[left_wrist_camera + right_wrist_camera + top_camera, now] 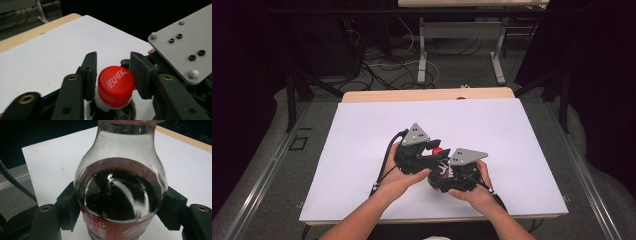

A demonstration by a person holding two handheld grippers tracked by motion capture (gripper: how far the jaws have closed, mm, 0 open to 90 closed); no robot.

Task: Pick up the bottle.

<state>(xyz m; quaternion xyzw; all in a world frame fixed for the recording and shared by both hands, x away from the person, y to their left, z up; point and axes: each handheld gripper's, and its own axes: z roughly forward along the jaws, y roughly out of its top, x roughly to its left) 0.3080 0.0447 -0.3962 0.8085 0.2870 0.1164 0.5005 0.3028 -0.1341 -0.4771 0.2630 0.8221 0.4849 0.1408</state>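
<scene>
Red cap [115,86]: screwed on the neck of the cola bottle, white lettering on top; in the left gripper view it sits between the two black jaws, with a sliver of gap on both sides.
Cola bottle [120,192]: clear plastic, dark drink up to the shoulder, red label around the body; it stands near the middle of the table, a little toward the near edge.
Right gripper [120,212]: clamped on the bottle's body at the top of the label, one jaw pressing on each side; it acts as the anchor.
Left gripper [113,75]: jaws narrow, set astride the cap but not pressing on it as far as the left gripper view shows.
Hands: in the high view the left hand [404,177] and the right hand [472,192] hold their grippers close together, the bottle between them and the cap a red spot [437,150] at the meeting point.
Table [362,130]: white sheet over a wooden top, bare around the bottle.
Step in hand: by my judgement, unscrewing the cap, caught between one bite and the next.
Next move calls for: the left jaws to close squarely on the cap's ribbed side, then a turn about the bottle's axis while the right grip keeps the body from spinning.
Risk: a bite too high could slip off the cap.
</scene>
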